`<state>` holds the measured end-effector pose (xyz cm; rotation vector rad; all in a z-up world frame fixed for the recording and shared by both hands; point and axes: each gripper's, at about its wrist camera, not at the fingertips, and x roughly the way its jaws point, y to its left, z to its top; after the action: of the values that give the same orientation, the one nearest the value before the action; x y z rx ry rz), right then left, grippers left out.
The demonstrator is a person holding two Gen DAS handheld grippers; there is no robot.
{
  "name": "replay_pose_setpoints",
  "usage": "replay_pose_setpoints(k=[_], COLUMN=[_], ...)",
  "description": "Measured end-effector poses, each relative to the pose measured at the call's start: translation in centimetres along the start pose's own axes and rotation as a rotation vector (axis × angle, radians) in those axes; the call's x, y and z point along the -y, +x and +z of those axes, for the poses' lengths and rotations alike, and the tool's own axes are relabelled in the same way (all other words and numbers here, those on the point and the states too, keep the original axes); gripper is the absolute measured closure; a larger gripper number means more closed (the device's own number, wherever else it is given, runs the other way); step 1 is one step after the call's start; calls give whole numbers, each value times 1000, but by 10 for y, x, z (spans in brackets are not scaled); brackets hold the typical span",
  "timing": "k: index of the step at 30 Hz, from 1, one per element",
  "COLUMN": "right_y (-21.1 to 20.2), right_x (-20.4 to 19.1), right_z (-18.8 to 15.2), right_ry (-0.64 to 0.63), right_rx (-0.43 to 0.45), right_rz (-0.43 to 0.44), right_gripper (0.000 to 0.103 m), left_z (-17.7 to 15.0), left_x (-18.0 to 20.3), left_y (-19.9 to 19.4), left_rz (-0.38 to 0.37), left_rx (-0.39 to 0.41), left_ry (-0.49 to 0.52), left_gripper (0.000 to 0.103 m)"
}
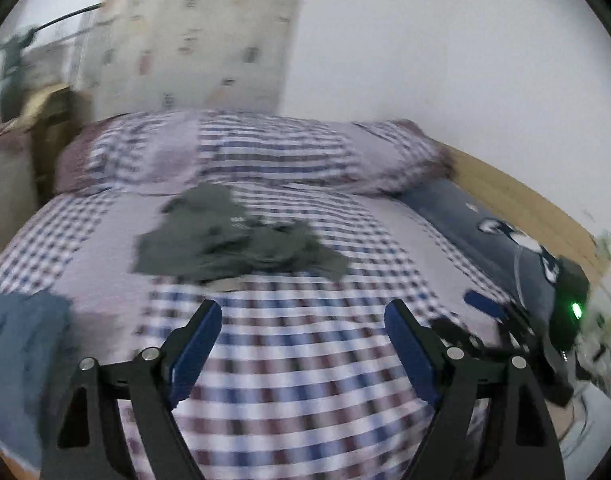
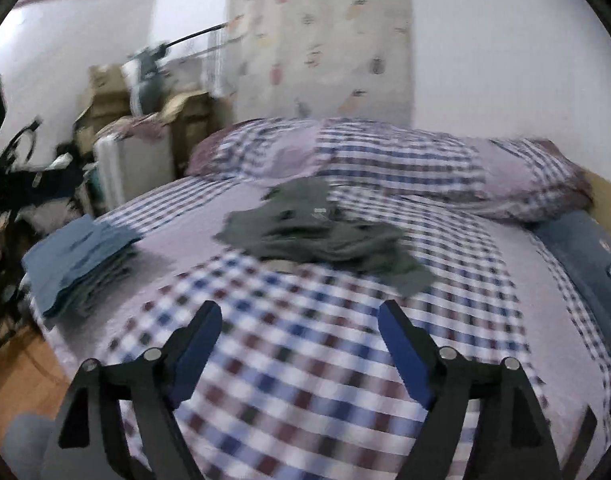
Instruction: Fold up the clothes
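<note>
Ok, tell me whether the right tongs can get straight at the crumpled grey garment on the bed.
Probably yes: the right tongs are open and empty, and only bare checked bedsheet lies between them and the grey garment. The folded blue stack sits off to the side.

No legible text, small pale label on the grey garment (image 2: 318,211) too blurred to read
</note>
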<state>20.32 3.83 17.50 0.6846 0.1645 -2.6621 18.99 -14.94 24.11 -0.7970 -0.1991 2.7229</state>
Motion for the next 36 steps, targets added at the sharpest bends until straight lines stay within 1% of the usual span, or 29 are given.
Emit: replay_pose_setpoints(k=[1, 3, 4, 7, 12, 15, 19, 22, 24, 29, 32, 34, 36], right_y=[-3, -5, -6, 1, 14, 27, 62, 87, 112, 159, 185, 198, 207], right_x=[24, 60, 81, 123, 161, 176, 189, 199, 202, 214, 220, 224, 226], right_z=[0, 0, -1, -6, -14, -19, -26, -31, -36, -56, -74, -84, -91], right_ry=[42, 103, 133, 176, 214, 229, 230, 239, 254, 280, 272, 293, 300], right_rx=[5, 7, 5, -44, -79, -105, -144, -170, -196, -259, -308, -338, -359], right_rz=[-29, -80, -119, -219, -283, -299, -317, -309, -300, -271, -268, -258, -253], right_gripper=[16, 14, 13, 12, 11, 11, 10, 10, 10, 10, 10, 10, 10], left_z=[3, 3, 4, -1, -16, -30, -44, -52, -59, -76, -81, -85, -88], left_x=[13, 33, 43, 60, 63, 59, 55, 49, 44, 38, 41, 43, 46], left_y=[10, 30, 40, 74, 132, 161, 204, 237, 258, 305, 320, 330, 337], left_rz=[-10, -25, -31, -23, 20, 48, 91, 137, 165, 228, 246, 257, 272], left_rx=[-4, -12, -16, -44, -81, -94, -121, -141, -161, -212, -255, -283, -298], left_ry=[14, 16, 16, -4, -32, -58, -63, -66, -69, -75, -48, -30, -7], left_gripper=[16, 16, 16, 16, 16, 16, 16, 16, 16, 16, 16, 16, 13])
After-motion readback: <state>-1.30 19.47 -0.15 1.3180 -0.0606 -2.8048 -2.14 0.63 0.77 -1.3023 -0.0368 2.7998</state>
